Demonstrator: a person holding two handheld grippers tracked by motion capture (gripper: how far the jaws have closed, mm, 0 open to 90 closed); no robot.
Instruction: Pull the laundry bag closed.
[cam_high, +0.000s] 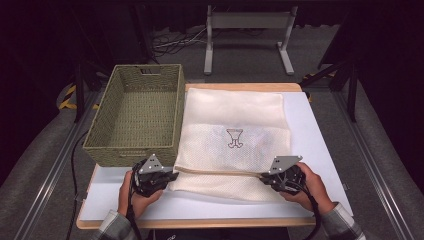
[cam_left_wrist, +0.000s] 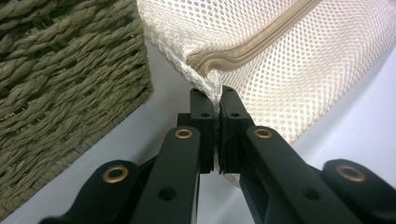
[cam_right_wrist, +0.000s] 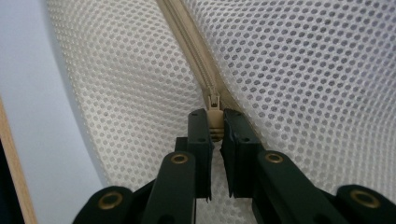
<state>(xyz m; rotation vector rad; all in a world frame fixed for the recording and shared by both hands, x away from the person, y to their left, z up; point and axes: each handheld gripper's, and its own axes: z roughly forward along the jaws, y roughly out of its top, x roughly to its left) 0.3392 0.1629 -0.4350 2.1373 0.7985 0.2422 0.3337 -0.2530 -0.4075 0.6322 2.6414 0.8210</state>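
A cream mesh laundry bag (cam_high: 235, 135) lies flat on the white table top, with a small brown emblem (cam_high: 234, 138) at its middle and a beige zipper (cam_high: 220, 172) along its near edge. My left gripper (cam_high: 172, 176) is shut on the bag's near left corner (cam_left_wrist: 212, 88), where the zipper (cam_left_wrist: 243, 51) ends. My right gripper (cam_high: 264, 177) is shut on the zipper pull (cam_right_wrist: 214, 119) at the near right end of the zipper (cam_right_wrist: 191, 42). The zipper edge is stretched taut between the two grippers.
A green woven basket (cam_high: 135, 115) stands empty at the left, touching the bag's left side; its wall (cam_left_wrist: 60, 79) is close to my left gripper. The white table top (cam_high: 320, 145) has bare strips at right and front. A metal stand (cam_high: 247, 35) sits on the floor beyond.
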